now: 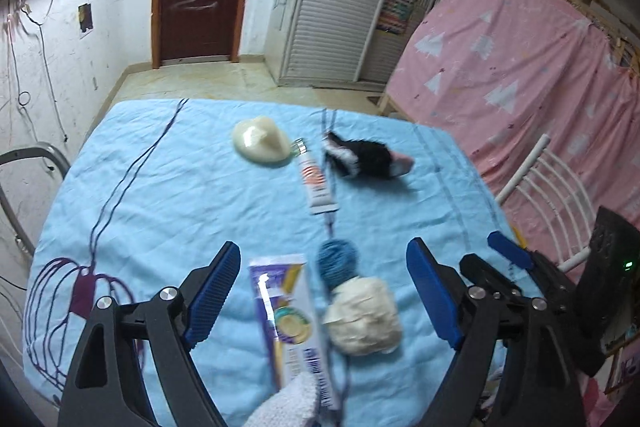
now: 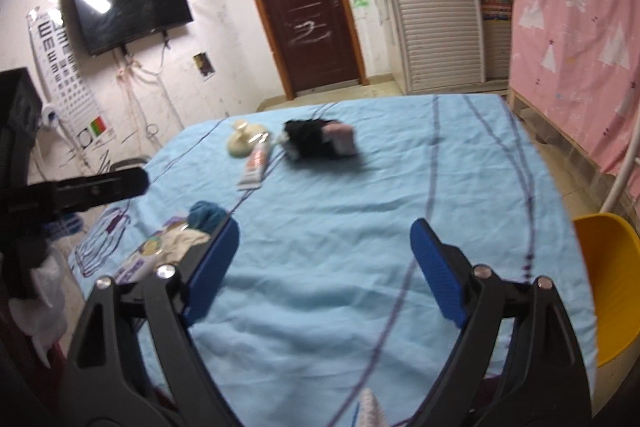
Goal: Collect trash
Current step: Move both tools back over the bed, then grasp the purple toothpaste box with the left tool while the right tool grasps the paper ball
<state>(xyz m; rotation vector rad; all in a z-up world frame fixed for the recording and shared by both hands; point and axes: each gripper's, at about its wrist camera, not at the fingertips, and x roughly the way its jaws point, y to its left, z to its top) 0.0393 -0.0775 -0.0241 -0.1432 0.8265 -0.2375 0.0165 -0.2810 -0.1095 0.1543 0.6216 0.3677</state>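
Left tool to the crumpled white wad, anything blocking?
Nothing visible. The left tool is open and the white wad lies between its fingers. The blue yarn ball touches its far side; the flat packet lies alongside on the left.

Right tongs [image 2: 322, 259] agape above blue cloth [image 2: 360, 211], blurred black bundle [image 2: 316, 141] beyond.

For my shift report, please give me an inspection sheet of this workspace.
Surface: blue sheet with purple line print, wrinkled.
Job's things: purple wrapper, white wad, blue yarn ball, small tube, cream dish, black furry item.
Clutter: nothing seen beyond these.
Grippers: left gripper open above wrapper and wad; right gripper open over bare sheet.
Cables: loose wires on wall.
Surroundings: door, television, pink curtain, yellow chair.
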